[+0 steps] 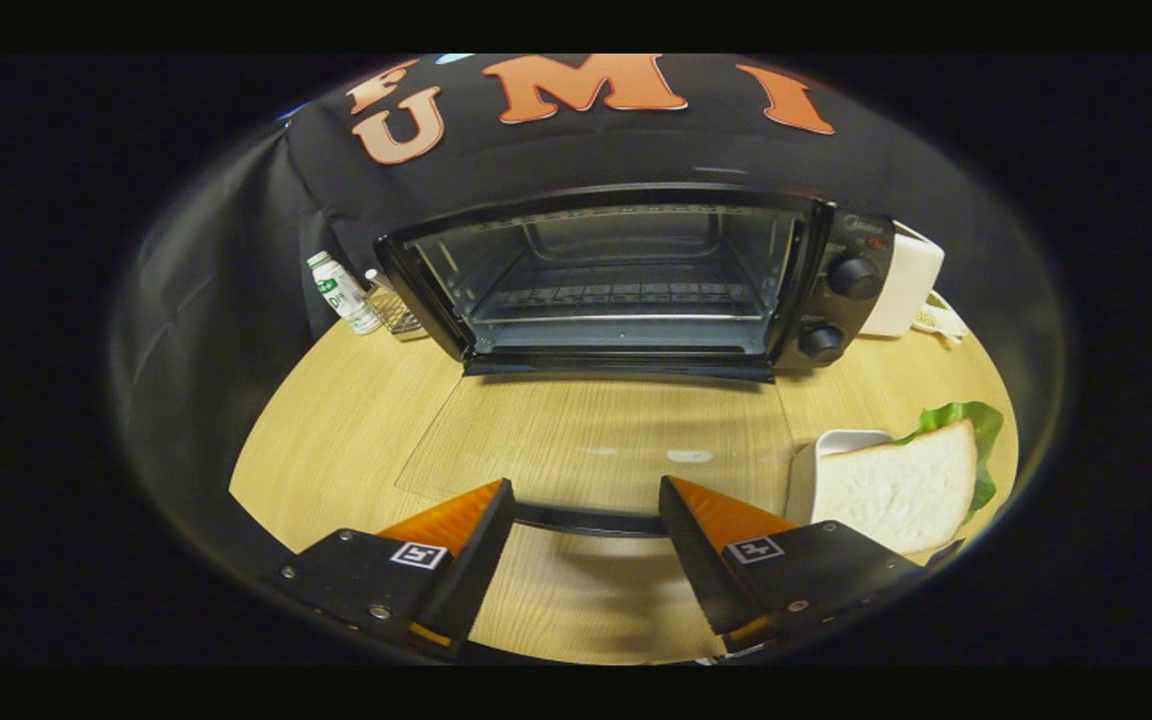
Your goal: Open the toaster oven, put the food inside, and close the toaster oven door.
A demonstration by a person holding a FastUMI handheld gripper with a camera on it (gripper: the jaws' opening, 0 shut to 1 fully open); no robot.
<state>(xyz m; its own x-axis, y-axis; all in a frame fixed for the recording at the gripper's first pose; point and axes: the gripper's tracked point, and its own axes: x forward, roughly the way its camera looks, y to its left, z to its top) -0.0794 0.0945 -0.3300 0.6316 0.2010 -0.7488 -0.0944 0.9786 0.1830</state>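
Spread, empty jaws flank the lowered door's handle (586, 521); the sandwich (901, 485) lies just right, oven (626, 280) open beyond.

table (356, 420): light wood | toaster oven (626, 280) at back | plate (831, 445) (sandwich (896, 485) on it) before oven's right | bottle (341, 292) left of oven | gripper (586, 520) fingers spread apart

The hand-held gripper (586, 500) points forward, held low and roughly level. Its two fingers (476, 540) stand spread wide apart. Nothing is pressed between them.
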